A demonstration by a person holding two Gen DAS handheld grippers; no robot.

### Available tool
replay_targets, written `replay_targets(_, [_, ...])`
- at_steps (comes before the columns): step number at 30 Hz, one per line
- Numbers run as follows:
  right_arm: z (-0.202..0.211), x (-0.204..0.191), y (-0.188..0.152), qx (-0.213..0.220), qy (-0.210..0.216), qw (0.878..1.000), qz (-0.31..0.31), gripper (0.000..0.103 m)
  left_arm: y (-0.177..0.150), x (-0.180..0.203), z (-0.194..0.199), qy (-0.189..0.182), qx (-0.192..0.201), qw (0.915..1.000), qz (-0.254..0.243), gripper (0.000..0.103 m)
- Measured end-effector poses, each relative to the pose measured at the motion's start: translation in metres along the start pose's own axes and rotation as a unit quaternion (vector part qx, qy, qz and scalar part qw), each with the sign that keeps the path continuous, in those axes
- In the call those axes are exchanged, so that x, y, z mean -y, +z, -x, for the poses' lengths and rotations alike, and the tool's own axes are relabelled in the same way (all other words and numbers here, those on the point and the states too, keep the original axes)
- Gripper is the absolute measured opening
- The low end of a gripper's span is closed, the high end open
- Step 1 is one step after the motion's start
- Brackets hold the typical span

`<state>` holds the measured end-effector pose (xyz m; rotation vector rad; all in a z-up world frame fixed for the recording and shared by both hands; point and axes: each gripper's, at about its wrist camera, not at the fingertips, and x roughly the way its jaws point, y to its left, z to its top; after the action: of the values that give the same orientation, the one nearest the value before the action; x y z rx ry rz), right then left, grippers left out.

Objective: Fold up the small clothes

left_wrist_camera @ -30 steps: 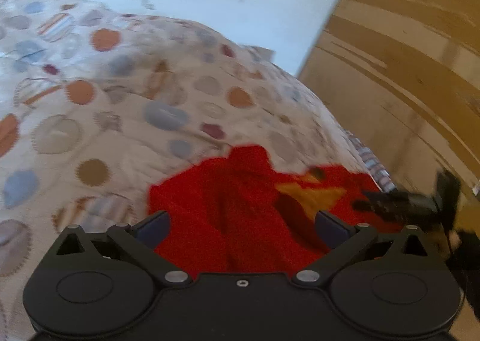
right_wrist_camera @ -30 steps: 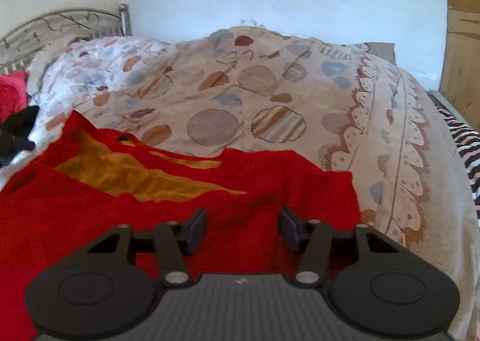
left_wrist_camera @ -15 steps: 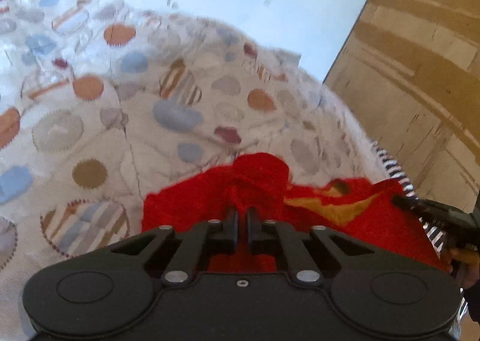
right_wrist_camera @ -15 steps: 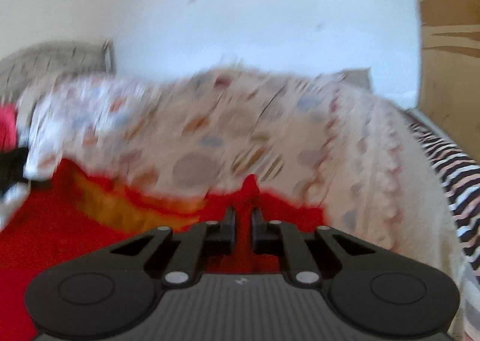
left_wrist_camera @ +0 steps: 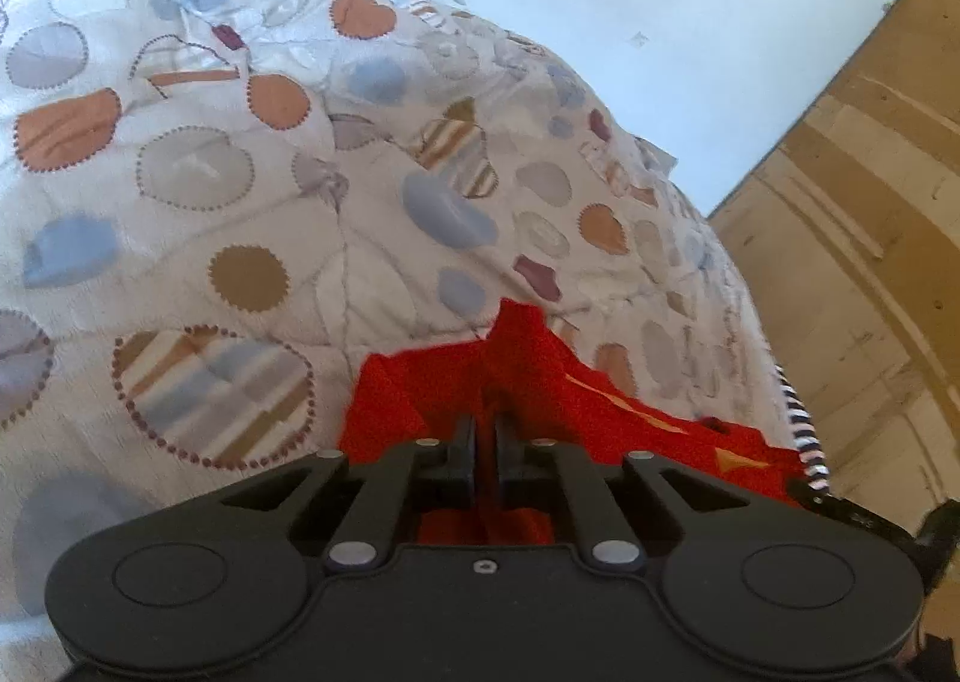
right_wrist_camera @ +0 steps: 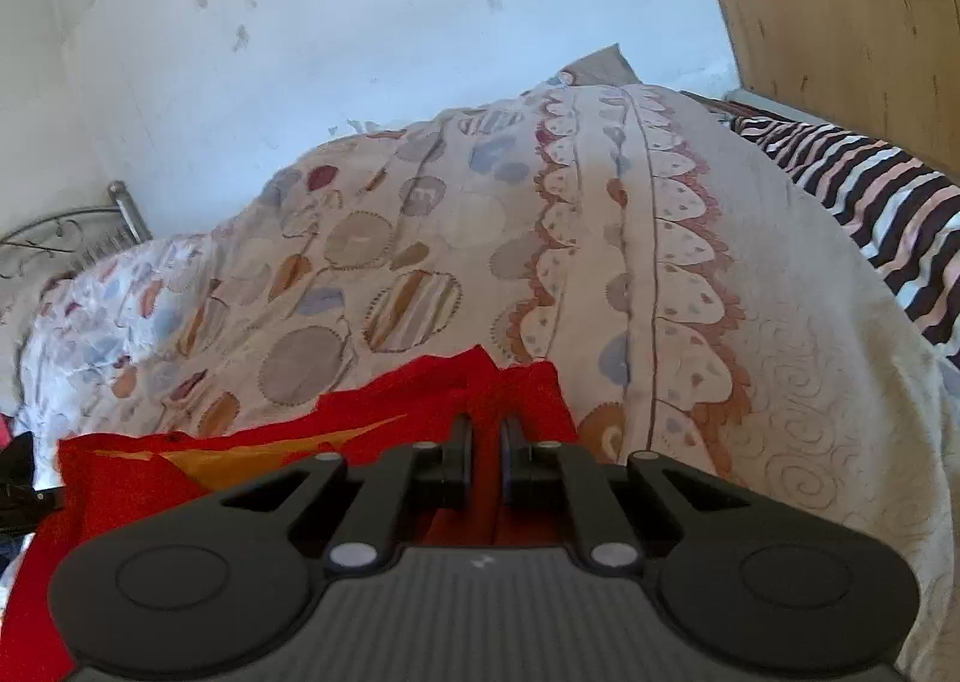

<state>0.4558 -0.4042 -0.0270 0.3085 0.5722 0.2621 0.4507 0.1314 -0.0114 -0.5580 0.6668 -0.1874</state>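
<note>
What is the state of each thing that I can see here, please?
Red garment: crumpled, lying on the quilt, pinched at two places, yellow patch showing.
Left gripper: jaws nearly together and opening slightly, red cloth between them.
Right gripper: shut on a raised fold of the garment.
Quilt: spread over the bed, wrinkled.
Striped cloth: lying at the bed's edge.

The garment point(left_wrist_camera: 528, 382) is red fleece-like fabric with yellow-orange patches. It lies rumpled on the bed. Two pinched edges are raised into peaks.
</note>
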Motion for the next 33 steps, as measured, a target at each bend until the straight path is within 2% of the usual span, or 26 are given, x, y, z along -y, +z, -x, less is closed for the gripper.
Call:
replay_targets(1, [0.003,0.000,0.000,0.001,0.006,1.000,0.002,0.015,-0.001,0.001,0.004,-0.001,0.001,0.9999,-0.011,0.028])
replay_targets(2, [0.006,0.000,-0.001,0.003,0.007,1.000,0.004,0.018,-0.001,0.002,0.009,-0.006,0.002,0.9997,-0.023,0.036])
replay_targets(3, [0.010,-0.001,0.000,0.006,0.007,1.000,0.010,0.020,-0.003,0.003,0.014,-0.011,0.006,0.9994,-0.031,0.049])
replay_targets(4, [0.013,-0.002,0.001,0.010,0.004,1.000,0.016,0.029,-0.005,0.004,0.021,-0.013,0.011,0.9991,-0.039,0.061])
replay_targets(5, [0.017,-0.003,0.001,0.014,0.007,1.000,0.024,0.045,-0.007,0.006,0.027,-0.012,0.015,0.9986,-0.049,0.064])
replay_targets(7, [0.025,-0.009,0.001,0.021,0.019,0.999,0.040,0.060,-0.013,0.009,0.040,-0.017,0.015,0.9975,-0.067,0.068])
replay_targets(12, [0.025,-0.032,0.001,0.010,0.020,0.995,0.101,0.067,-0.036,0.020,0.062,-0.029,-0.011,0.9934,-0.111,0.069])
replay_targets(14, [0.017,-0.040,0.000,-0.003,0.017,0.994,0.111,0.067,-0.047,0.022,0.064,-0.034,-0.033,0.9924,-0.113,0.065])
replay_targets(15, [0.013,-0.042,-0.002,-0.008,0.010,0.993,0.114,0.067,-0.051,0.022,0.062,-0.030,-0.044,0.9922,-0.112,0.056])
replay_targets(16, [0.010,-0.044,-0.003,-0.011,0.001,0.993,0.115,0.067,-0.055,0.022,0.061,-0.025,-0.055,0.9921,-0.110,0.040])
replay_targets(17, [0.008,-0.045,-0.004,-0.013,-0.004,0.994,0.112,0.067,-0.059,0.022,0.060,-0.024,-0.061,0.9919,-0.109,0.032])
replay_targets(18, [0.008,-0.043,-0.005,-0.013,-0.004,0.994,0.108,0.067,-0.061,0.022,0.060,-0.027,-0.059,0.9918,-0.110,0.013])
replay_targets(19, [0.009,-0.040,-0.006,-0.011,-0.005,0.994,0.105,0.065,-0.062,0.024,0.064,-0.027,-0.047,0.9922,-0.113,0.009])
replay_targets(21, [0.016,-0.037,-0.008,-0.004,-0.009,0.995,0.100,0.065,-0.063,0.022,0.074,-0.015,-0.021,0.9962,-0.083,0.007])
replay_targets(24, [0.030,-0.032,-0.008,0.007,-0.013,0.994,0.105,0.067,-0.067,0.006,0.086,-0.010,-0.007,0.9999,0.000,0.007])
replay_targets(27, [0.038,-0.029,-0.011,0.007,-0.024,0.993,0.113,0.067,-0.078,-0.005,0.079,-0.002,-0.015,0.9998,0.016,0.007])
replay_targets(30, [0.050,-0.025,-0.017,0.016,-0.049,0.992,0.115,0.068,-0.080,-0.015,0.075,-0.017,-0.016,0.9973,0.070,0.008])
replay_targets(32, [0.062,-0.020,-0.022,0.022,-0.059,0.992,0.111,0.076,-0.080,-0.022,0.077,-0.025,-0.018,0.9950,0.095,0.009])
replay_targets(33, [0.068,-0.018,-0.025,0.025,-0.063,0.991,0.112,0.077,-0.081,-0.021,0.079,-0.023,-0.016,0.9961,0.084,0.011])
